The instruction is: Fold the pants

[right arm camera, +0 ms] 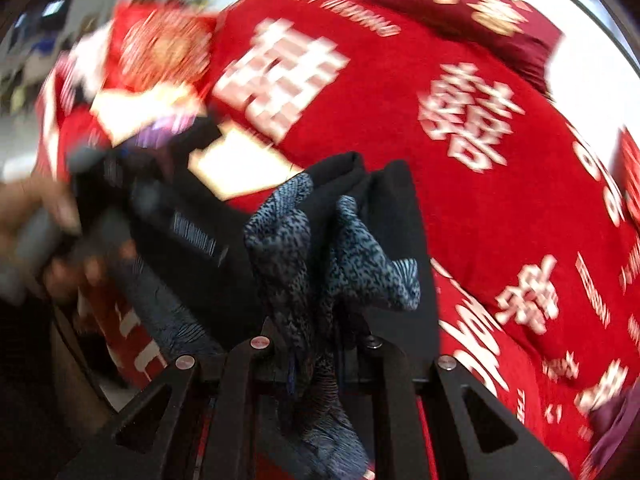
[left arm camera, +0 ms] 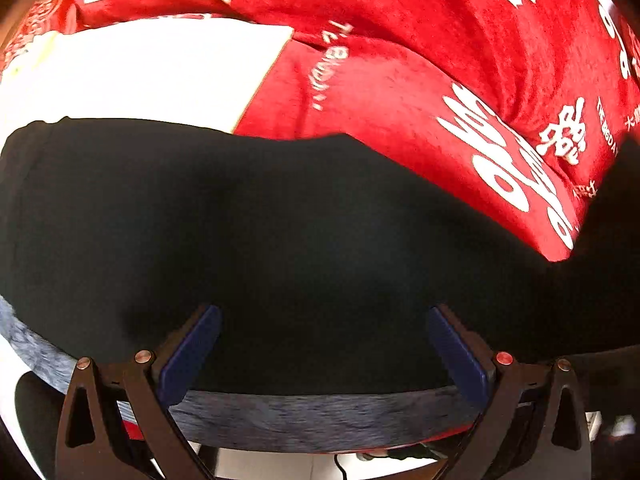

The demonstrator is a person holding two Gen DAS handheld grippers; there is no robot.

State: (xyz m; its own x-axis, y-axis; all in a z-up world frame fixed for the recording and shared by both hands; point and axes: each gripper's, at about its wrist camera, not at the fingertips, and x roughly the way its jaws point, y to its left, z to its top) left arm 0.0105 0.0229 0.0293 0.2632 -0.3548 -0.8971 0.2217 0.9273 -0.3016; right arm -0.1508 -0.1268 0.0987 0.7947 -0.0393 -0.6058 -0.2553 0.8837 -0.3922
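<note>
While your left tongs (left arm camera: 324, 344) gape over black fabric pants (left arm camera: 280, 240), your right tongs (right arm camera: 316, 344) pinch their bunched cloth above the red printed blanket (right arm camera: 500, 200).

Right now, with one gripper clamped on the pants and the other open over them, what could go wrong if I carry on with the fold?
1. The right gripper pinches a bunched wad of the pants, so layers may slip out unevenly mid-fold.
2. The left gripper is open over the black fabric and holds nothing, so that side could drag or wrinkle.
3. The red blanket beneath is soft and rumpled; closing low might catch it too.
</note>
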